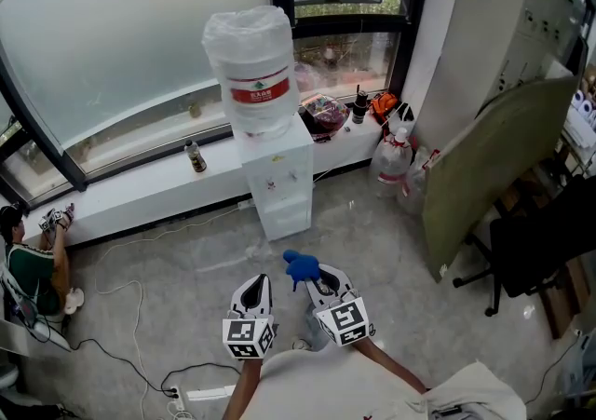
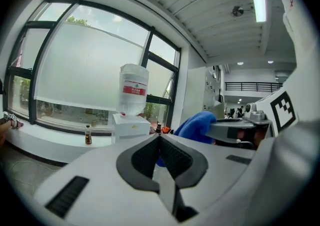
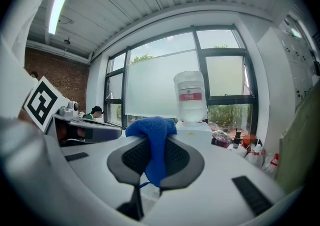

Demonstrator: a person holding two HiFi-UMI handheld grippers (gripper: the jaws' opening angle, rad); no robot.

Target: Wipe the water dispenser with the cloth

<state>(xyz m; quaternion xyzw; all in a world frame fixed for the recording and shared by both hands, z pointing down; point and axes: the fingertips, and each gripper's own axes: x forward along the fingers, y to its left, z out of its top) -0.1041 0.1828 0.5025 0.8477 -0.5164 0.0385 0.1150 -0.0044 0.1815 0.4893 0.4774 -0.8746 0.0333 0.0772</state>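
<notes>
The person stands back from the water dispenser (image 1: 277,187), which sits against the window ledge (image 1: 140,195) in the upper middle of the head view, the big bottle (image 1: 251,64) upended on top. Both tools are held low at the bottom centre of that view, well apart from the machine, so I judge the wiping has not started. The right gripper (image 1: 315,277) has its jaws clamped on the blue cloth (image 1: 300,265), a bunch of it poking out past the tips, presumably so that soft fabric, not plastic, meets the cabinet. The left gripper (image 1: 256,286) rides just beside it with its jaws pressed together on nothing, likely kept free to steady things. The right gripper view shows the cloth pinched between the dark pads and hanging down the middle, which the head view cannot show. The left gripper view catches the cloth from the side at centre right. Only the head view shows the person seated (image 1: 33,264) at lower left and the spray bottles (image 1: 396,155) right of the dispenser.
</notes>
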